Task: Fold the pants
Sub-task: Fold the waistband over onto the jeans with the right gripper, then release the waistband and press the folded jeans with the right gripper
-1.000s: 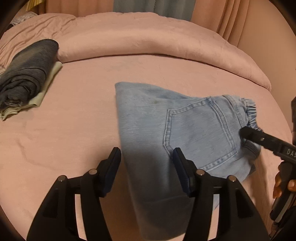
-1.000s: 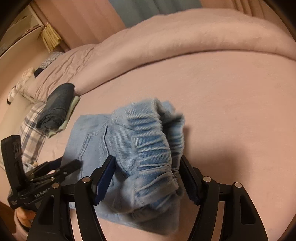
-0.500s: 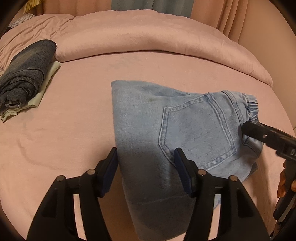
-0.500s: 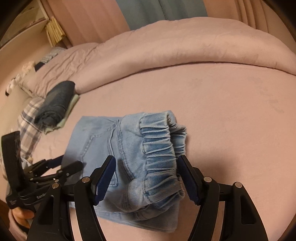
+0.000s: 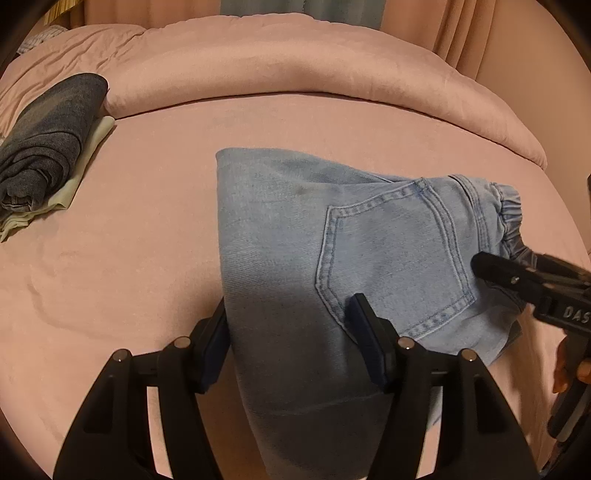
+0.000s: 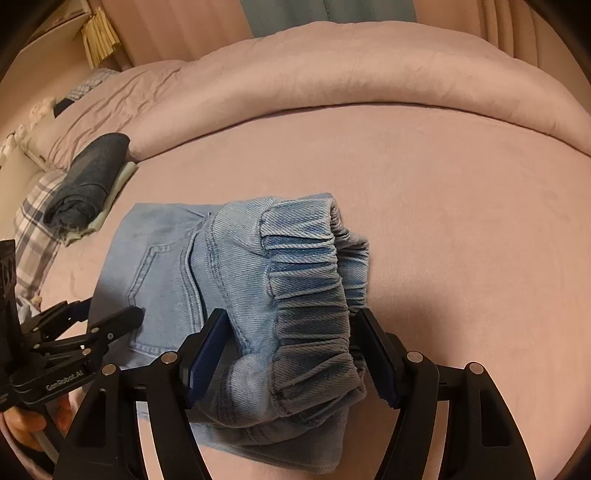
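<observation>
1. Left gripper (image 5: 291,343): jaws spread, folded edge of the light-blue pants (image 5: 332,258) lying between them; whether the pads press the cloth cannot be told, the left pad seems to sit right at the fabric's edge.
2. Right gripper (image 6: 291,354): jaws spread wide around the gathered elastic waistband (image 6: 314,295); cloth fills the gap, but a firm pinch cannot be confirmed.
3. Pants: folded into a compact bundle, lying on the pink bed (image 5: 129,258), roughly mid-mattress. Back pocket (image 5: 391,258) faces up; waistband end toward the right gripper, folded leg end toward the left.
4. In the left view the right gripper's finger (image 5: 509,275) comes in from the right edge, tip at the waistband; part of a hand (image 5: 569,369) shows behind it.
5. In the right view the left gripper (image 6: 107,317) comes in low left, tips over the denim near the pocket; a hand (image 6: 26,421) holds it.
6. Dark folded garment (image 5: 44,147) sits on a pale folded cloth (image 5: 85,158) at far left of the bed, well apart from the pants.
7. Rolled pink duvet (image 5: 295,74) runs across the back of the bed.
8. Plaid cloth (image 6: 33,229) at the left bed edge, right view; curtains (image 6: 332,11) behind.
</observation>
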The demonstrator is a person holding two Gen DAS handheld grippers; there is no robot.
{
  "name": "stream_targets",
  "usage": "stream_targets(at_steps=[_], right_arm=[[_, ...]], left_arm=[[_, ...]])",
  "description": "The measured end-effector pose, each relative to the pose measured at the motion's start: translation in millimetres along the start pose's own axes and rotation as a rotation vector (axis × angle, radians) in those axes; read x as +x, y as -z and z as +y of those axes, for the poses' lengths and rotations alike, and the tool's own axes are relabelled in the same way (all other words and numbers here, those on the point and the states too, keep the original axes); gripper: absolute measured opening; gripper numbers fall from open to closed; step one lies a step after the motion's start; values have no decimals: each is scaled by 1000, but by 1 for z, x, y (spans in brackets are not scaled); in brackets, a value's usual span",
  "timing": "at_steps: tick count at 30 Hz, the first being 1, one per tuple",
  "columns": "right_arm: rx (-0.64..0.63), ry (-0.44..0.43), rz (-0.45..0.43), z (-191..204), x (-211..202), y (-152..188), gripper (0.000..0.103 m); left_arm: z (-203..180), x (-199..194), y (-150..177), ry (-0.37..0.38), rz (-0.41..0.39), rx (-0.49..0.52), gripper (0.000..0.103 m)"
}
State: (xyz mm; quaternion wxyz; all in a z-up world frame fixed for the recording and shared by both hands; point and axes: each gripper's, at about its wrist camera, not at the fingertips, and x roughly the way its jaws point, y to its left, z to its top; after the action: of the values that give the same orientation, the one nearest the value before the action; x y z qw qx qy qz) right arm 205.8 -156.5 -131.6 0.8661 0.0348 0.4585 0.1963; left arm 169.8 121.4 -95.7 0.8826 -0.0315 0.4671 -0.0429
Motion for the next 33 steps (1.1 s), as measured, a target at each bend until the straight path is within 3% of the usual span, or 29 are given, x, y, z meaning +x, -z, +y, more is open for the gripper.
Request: stream_targets(at_steps=[8, 14, 21, 33], right_arm=[[-64, 44, -128, 15, -28, -14, 70], [-112, 108, -106, 29, -8, -32, 70], [-82, 143, -37, 23, 14, -37, 70], [-1, 71, -46, 11, -6, -29, 70]], left_arm=[[-3, -8, 5, -19, -4, 12, 62], [-3, -15, 16, -15, -5, 23, 61], [-2, -12, 20, -9, 3, 19, 61], [-4, -14, 25, -17, 15, 12, 61]])
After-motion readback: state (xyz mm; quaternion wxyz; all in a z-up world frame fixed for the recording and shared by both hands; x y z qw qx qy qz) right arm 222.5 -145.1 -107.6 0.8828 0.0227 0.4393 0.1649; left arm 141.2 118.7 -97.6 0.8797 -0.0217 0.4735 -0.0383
